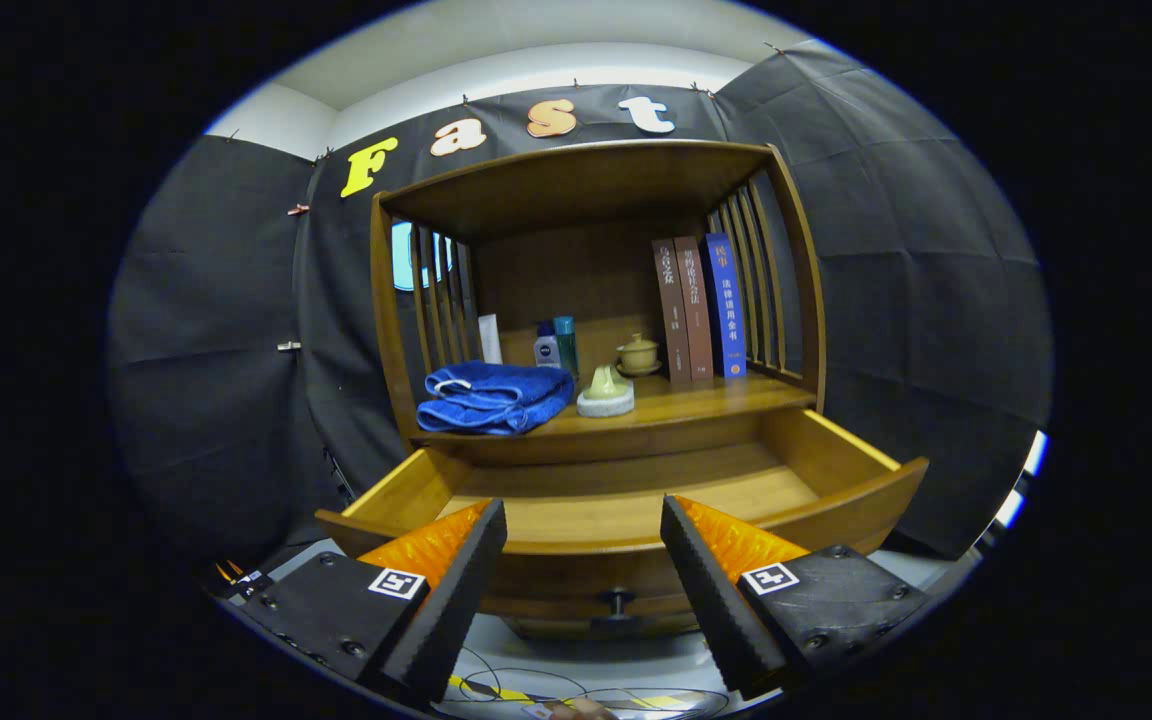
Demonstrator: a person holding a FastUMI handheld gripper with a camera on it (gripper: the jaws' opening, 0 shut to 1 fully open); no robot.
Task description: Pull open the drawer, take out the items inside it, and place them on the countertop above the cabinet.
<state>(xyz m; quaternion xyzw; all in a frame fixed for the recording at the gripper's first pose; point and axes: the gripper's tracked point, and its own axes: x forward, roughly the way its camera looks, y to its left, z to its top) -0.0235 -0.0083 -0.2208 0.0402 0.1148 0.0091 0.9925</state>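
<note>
the wooden drawer (626,500) stands pulled well out of the cabinet (596,300), just ahead of my fingers, its bare floor showing and its small dark knob (616,600) on the front between and below my tips. on the countertop (696,400) above it lies a folded blue towel (491,398) at the left, and just beside it a pale green piece on a white round base (605,392), upright.
</note>
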